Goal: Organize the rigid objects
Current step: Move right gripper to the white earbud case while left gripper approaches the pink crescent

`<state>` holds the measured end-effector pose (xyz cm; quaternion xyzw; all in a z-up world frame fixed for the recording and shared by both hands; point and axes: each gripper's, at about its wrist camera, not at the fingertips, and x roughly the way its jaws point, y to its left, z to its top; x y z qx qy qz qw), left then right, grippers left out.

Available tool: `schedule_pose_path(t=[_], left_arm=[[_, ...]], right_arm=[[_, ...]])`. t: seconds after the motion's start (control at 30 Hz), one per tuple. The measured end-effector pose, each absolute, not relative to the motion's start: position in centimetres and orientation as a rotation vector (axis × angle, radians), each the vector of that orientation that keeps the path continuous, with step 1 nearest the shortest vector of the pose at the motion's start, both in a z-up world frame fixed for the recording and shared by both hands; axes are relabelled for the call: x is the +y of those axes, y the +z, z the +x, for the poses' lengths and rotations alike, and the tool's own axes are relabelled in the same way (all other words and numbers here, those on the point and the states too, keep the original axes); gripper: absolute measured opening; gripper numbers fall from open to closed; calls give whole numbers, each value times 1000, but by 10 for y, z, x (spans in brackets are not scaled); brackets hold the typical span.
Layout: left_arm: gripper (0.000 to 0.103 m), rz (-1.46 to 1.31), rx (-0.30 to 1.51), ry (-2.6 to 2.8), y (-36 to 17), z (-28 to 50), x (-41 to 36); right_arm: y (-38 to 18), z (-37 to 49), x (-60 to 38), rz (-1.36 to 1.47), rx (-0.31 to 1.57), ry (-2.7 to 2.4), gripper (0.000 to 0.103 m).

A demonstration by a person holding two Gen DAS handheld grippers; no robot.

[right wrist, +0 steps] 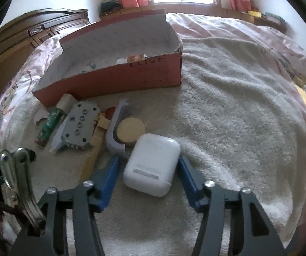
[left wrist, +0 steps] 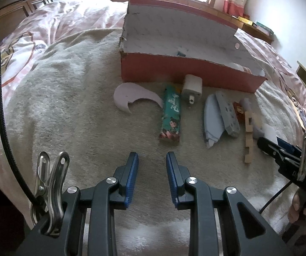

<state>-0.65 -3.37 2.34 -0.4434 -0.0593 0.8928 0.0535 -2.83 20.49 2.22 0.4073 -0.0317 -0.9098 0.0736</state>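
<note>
box (left wrist: 187, 79) contents — mostly hidden by near wall | box lettering (right wrist: 146, 60) — blurred, unreadable

Bed (right wrist: 227, 106) w/ red box (right wrist: 153, 74), earbud case (right wrist: 150, 164).

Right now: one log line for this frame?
left gripper: open, idle | right gripper: open, straddling white case | red box: behind, some items inside

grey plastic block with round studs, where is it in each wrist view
Left wrist: the grey plastic block with round studs lies right of centre, leaning on a pale blue piece.
Right wrist: it lies left of centre, studs facing up.
Shared landmark: the red cardboard box behind it.
</note>
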Motion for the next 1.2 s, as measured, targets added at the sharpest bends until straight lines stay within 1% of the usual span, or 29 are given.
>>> schedule_pose_path(t=[0.27, 0.43, 0.63, 0.67, 0.7, 0.77, 0.8, 0.83, 0.87, 0.93, 1.07, 1.2], left_arm=[[28, -1329, -206, 2727, 30, -12, -38], [28, -1285, -152, 2782, 39, -23, -40], [29, -1305, -119, 2799, 38, -49, -48], [31, -1322, -136, 2780, 35, -56, -49], [37, -1337, -150, 2766, 33, -60, -50], [43, -1356, -187, 2731, 29, -66, -49], [50, -1348, -190, 2734, 27, -67, -47], [55, -1334, -183, 2740, 28, -68, -44], [58, -1331, -174, 2740, 27, -68, -41], [67, -1327, -114, 2744, 25, -69, -32], [69, -1290, 45, 2786, 23, -70, -17], [69, -1267, 71, 2778, 24, -73, -20]], right_arm=[[23, -19, 201, 1206, -115, -2676, 52], [19, -13, 191, 1189, -59, -2677, 53], [18, -13, 195, 1176, -90, -2672, 53], [17, -13, 194, 1173, -86, -2675, 53], [17, -12, 194, 1170, -83, -2677, 53], [17, -12, 193, 1167, -79, -2680, 53], [17, -12, 193, 1165, -81, -2680, 53], [17, -12, 194, 1164, -84, -2679, 54], [17, -12, 194, 1163, -86, -2678, 54], [17, -12, 194, 1160, -88, -2680, 54], [16, -11, 194, 1154, -89, -2682, 54], [15, -10, 194, 1151, -88, -2683, 54]])
